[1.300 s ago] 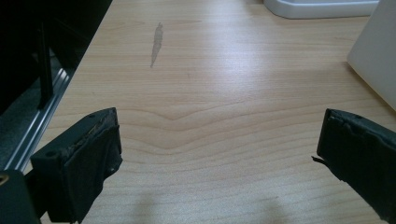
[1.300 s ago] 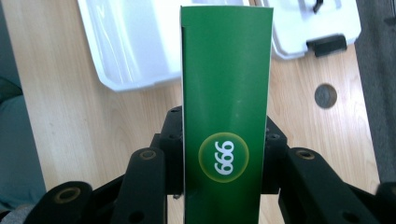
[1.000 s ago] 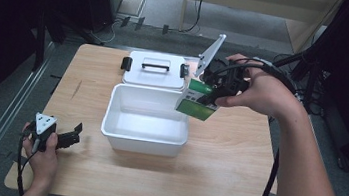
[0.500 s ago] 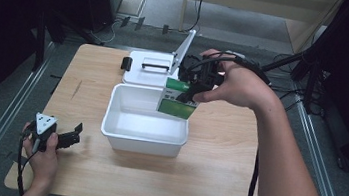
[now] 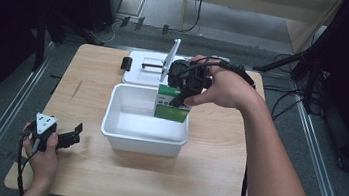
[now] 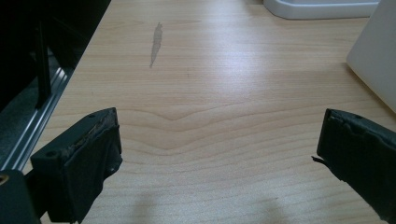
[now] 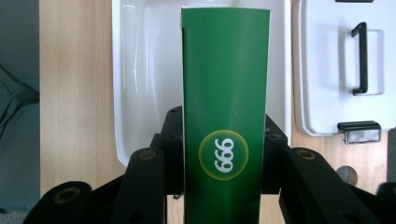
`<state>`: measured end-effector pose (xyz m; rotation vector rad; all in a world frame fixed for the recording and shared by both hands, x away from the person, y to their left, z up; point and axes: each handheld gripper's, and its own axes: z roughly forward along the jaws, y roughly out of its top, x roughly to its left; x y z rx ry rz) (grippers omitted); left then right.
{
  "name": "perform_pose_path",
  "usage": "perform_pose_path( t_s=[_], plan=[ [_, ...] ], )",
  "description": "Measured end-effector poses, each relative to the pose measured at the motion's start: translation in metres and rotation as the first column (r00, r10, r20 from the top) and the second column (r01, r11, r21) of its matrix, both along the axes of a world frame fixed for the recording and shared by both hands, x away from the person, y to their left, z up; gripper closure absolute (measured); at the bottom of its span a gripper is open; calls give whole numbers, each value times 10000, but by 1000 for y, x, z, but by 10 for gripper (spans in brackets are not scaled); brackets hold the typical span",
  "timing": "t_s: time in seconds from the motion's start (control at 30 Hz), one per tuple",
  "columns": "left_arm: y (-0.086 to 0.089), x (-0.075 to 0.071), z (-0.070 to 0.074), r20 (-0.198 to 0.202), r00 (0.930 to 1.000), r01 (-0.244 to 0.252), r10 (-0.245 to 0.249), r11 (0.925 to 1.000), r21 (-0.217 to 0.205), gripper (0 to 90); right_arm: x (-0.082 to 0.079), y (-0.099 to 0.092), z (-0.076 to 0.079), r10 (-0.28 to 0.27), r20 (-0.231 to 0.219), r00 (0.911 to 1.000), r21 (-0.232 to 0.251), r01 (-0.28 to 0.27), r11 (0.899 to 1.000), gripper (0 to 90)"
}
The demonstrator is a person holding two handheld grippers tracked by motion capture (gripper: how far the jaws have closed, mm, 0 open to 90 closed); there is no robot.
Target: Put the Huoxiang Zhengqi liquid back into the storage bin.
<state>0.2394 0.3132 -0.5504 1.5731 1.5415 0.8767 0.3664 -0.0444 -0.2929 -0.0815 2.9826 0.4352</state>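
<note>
The green box bears white digits in a yellow-ringed circle, reading "666" or "999".

On the table the lid lies just behind the tub, the box above the tub's right end.

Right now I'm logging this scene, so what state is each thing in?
Green box: upright, clamped by the right gripper, held over the tub.
Tub: open, nothing lying inside.
Lid: off, flat on the table behind the tub.
Left gripper: open, holding nothing, low over the table.
</note>
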Motion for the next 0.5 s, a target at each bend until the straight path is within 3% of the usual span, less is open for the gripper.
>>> perform_pose_path(
  t_s=[0.07,0.5],
  plan=[
    [0,0,0,9,10000,-1,0,10000,6,6,-1,1,-5,-229,-20,9997,-192,229,9996,639],
    [0,0,0,1,10000,4,-4,10000,32,6,6,3,-28,-71,-62,10000,-327,69,9994,637]
  ],
)
